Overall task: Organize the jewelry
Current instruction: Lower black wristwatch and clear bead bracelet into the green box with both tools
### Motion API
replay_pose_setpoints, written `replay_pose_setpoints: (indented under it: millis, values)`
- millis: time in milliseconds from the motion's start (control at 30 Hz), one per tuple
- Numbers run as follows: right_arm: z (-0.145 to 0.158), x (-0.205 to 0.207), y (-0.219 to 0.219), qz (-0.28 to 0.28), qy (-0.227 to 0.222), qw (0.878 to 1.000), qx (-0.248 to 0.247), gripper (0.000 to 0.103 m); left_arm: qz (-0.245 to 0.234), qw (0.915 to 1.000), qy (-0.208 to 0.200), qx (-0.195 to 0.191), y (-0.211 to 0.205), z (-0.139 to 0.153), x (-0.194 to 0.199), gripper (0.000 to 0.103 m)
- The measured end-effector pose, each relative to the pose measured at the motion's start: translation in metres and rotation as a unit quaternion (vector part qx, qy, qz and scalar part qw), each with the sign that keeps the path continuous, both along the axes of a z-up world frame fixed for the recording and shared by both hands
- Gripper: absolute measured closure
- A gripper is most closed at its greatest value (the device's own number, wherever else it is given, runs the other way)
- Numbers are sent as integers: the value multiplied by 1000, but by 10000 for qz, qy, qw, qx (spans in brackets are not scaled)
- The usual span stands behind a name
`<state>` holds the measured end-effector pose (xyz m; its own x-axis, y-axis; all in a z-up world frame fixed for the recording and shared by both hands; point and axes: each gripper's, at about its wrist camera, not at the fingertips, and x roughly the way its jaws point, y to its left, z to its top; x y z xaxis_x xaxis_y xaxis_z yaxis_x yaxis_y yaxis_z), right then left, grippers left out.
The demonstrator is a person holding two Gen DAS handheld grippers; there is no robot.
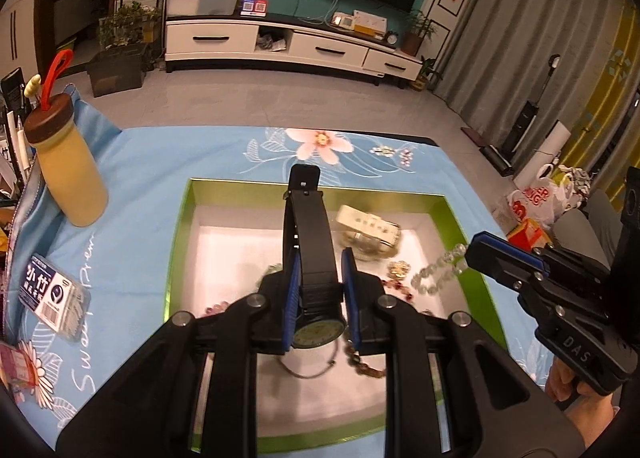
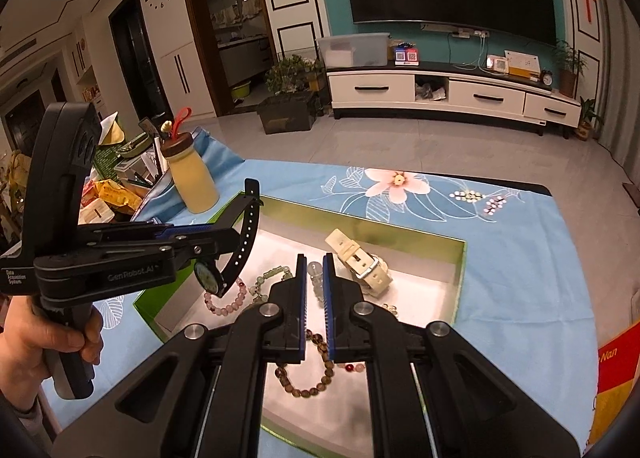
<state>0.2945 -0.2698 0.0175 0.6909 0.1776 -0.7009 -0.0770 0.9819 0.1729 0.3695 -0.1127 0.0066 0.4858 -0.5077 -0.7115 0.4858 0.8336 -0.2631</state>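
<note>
Here, over a green-rimmed box on a blue flowered cloth:
Black watch [image 1: 310, 250]: clamped in the left gripper [image 1: 320, 290] at the strap just beyond the dial, above the box [image 1: 182, 242]; its long axis ran forward along the fingers, the buckled end pointing away and arching upward, the pale dial nearest the gripper's body.
Left gripper's jaws: closed on the watch strap, blue pads pressing it from both sides.
Left hand [image 2: 48, 342]: wrapped around the handle below the gripper, which reached in from the left side of the box, tilted downward.
Clear bead bracelet [image 1: 440, 272]: hanging from the tips of the right gripper [image 1: 474, 248] over the box's right edge, trailing down toward the tray floor.
Right gripper's jaws: drawn together on the bracelet; in its own view a clear bead showed between the pads.
Right hand [image 1: 572, 386]: gripping the handle at the right, only partly visible.
Box contents: a cream watch [image 2: 360, 262] lying near the far wall, a brown bead bracelet [image 2: 310, 374] and a pink bead bracelet [image 2: 226, 304] on the white floor.
Nearby: a yellow bottle [image 1: 70, 166] standing on the cloth left of the box.
</note>
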Motion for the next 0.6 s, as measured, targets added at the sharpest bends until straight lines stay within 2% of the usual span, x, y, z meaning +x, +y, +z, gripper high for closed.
replay_pose_setpoints:
  millis: [600]
  values:
    - [-29,34,13,155,415,9990,-19,96,298,9988,183,346,14,-26,30,83]
